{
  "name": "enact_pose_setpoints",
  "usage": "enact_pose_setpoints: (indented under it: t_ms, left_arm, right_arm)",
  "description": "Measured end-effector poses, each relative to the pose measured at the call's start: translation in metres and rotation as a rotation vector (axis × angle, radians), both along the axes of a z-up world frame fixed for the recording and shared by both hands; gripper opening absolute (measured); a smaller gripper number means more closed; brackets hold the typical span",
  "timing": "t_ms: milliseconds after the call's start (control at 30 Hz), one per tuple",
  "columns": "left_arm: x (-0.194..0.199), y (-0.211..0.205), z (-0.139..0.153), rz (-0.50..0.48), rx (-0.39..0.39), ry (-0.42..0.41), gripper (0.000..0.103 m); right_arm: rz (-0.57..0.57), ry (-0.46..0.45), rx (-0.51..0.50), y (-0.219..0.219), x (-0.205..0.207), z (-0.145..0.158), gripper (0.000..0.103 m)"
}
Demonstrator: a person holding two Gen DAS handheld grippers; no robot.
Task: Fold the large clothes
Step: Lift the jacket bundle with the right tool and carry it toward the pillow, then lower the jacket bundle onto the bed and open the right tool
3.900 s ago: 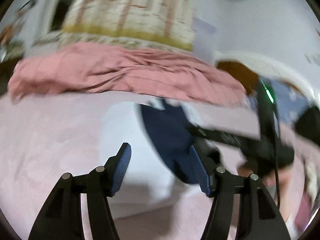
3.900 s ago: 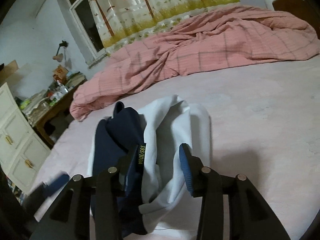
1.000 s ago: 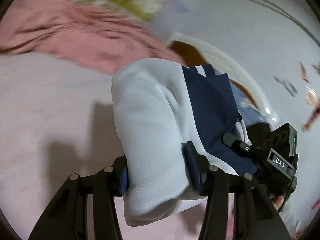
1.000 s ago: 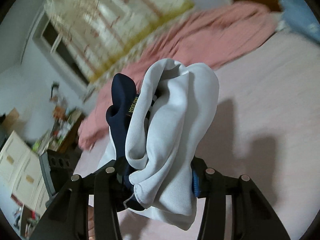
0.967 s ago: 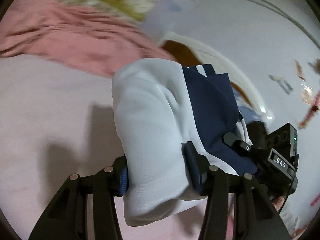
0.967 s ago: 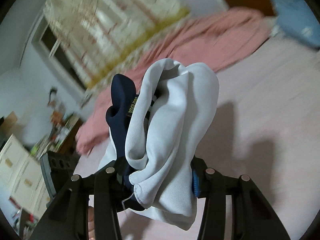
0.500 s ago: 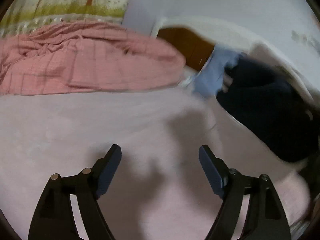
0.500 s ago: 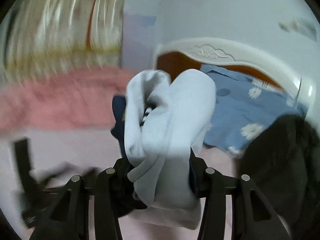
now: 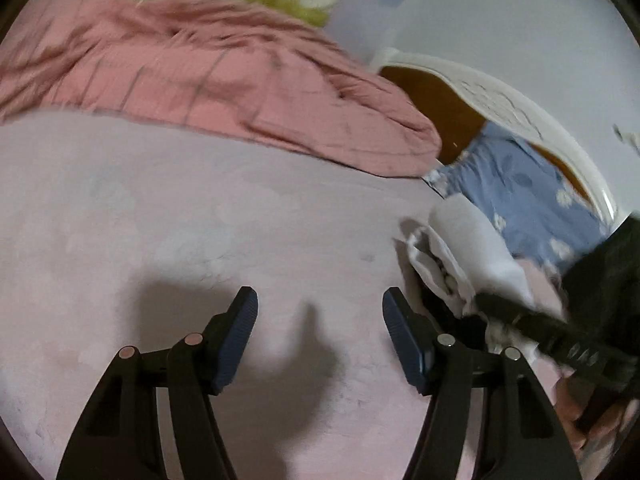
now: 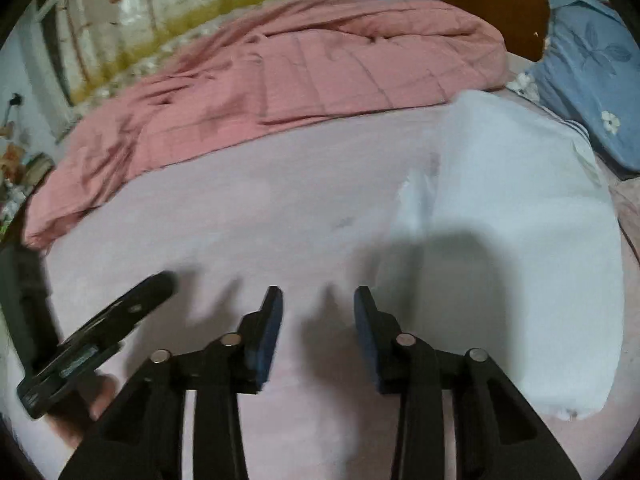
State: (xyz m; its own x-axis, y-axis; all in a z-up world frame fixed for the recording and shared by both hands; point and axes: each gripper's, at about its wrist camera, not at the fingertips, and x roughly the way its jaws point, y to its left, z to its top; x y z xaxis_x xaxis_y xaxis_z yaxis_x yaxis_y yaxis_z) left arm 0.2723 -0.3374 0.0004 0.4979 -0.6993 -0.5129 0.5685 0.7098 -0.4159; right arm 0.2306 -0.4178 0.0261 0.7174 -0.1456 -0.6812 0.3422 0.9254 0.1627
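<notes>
The folded white garment (image 10: 520,220) lies flat on the pink bed sheet (image 10: 280,220), just in front of the blue pillow. My right gripper (image 10: 318,308) hovers over the sheet to the garment's left, open, with nothing between its fingers. In the left wrist view the garment (image 9: 472,256) shows as a white bundle at the right, with the right gripper (image 9: 540,332) blurred just below it. My left gripper (image 9: 319,312) is open above bare sheet; its jaws are closing with nothing between them. It also appears at the lower left of the right wrist view as the left gripper (image 10: 100,336).
A rumpled pink quilt (image 10: 280,80) fills the far side of the bed. A blue flowered pillow (image 10: 588,80) leans on the white and brown headboard (image 9: 500,96). A dark object (image 9: 608,272) sits at the right edge. A curtained window (image 10: 140,20) is behind.
A second ago both grippers held the folded garment in the air. The left let go first; the right carried it toward the pillow, released it on the sheet and drew back.
</notes>
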Motion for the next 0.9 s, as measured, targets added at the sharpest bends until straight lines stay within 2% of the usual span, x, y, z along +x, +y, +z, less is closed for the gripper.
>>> enact_pose_setpoints:
  t_ms: [67,167,267,333,433,500,533,633,700,833,900]
  left_arm:
    - [-0.010,-0.013,0.006,-0.027,0.033,-0.068,0.063]
    - [-0.027,-0.024,0.017,-0.054,0.062,-0.160,0.064]
    - [-0.035,-0.028,0.025,-0.051,0.070,-0.222,0.065]
    - [-0.034,-0.028,0.028,-0.046,0.053,-0.231,0.065]
    - [-0.030,-0.029,0.029,-0.044,0.056,-0.239,0.066]
    - [-0.028,-0.032,0.024,-0.043,0.072,-0.234,0.066]
    - [-0.028,-0.033,0.021,-0.042,0.082,-0.230,0.066]
    - [-0.026,-0.035,0.014,-0.035,0.104,-0.217,0.066]
    - [-0.028,-0.033,0.013,-0.029,0.107,-0.218,0.066]
    - [-0.042,-0.017,0.024,0.006,0.097,-0.254,0.066]
    - [-0.052,-0.003,0.034,0.017,0.079,-0.288,0.066]
  right_arm:
    - [-0.053,-0.076,-0.049,-0.007,-0.024,0.007,0.059]
    - [-0.115,-0.121,-0.022,-0.030,-0.064,0.014,0.059]
    - [-0.236,-0.161,-0.093,-0.056,-0.108,0.014,0.061]
    - [-0.308,-0.148,-0.129,-0.068,-0.124,0.010,0.067]
    - [-0.353,-0.107,-0.096,-0.111,-0.139,-0.004,0.067]
    - [-0.306,-0.030,-0.077,-0.134,-0.131,-0.022,0.068]
    - [-0.277,0.005,-0.101,-0.141,-0.125,-0.031,0.069]
    - [-0.299,0.011,-0.165,-0.158,-0.115,-0.048,0.070]
    - [-0.299,0.031,-0.215,-0.169,-0.116,-0.047,0.070]
    - [-0.305,-0.072,-0.120,-0.223,-0.168,-0.035,0.070]
    - [-0.266,-0.115,-0.114,-0.234,-0.188,-0.028,0.070]
